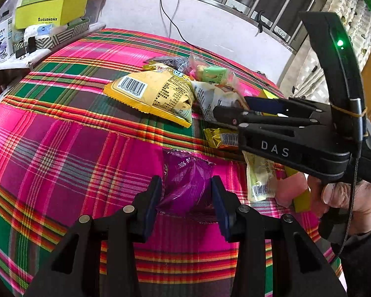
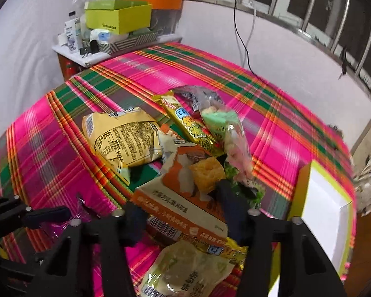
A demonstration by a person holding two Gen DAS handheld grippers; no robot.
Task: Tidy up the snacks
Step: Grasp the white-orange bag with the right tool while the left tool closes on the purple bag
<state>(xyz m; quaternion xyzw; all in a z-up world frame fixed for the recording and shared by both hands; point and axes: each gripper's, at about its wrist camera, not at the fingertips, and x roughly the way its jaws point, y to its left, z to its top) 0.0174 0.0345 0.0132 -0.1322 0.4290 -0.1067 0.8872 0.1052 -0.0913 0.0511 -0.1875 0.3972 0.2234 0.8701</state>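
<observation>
Purple packet [image 1: 185,185] clamped in left gripper [image 1: 186,198] jaws, right gripper [image 2: 183,212] jaws apart w/ orange box [image 2: 178,198] between, contact unclear

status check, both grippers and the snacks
Left gripper shut on purple packet. Right gripper open around orange snack box. Snack pile crowds the box.

Purple snack packet [image 1: 185,185] crinkled, between left tool [image 1: 186,195] fingers, pressed both sides. Yellow bag [image 1: 150,94] barcode-up, lying flat, ahead of left tool. Orange box [image 2: 183,198] tilted between right tool [image 2: 183,220] fingers. Pale green packet [image 2: 185,272] under right tool.
</observation>
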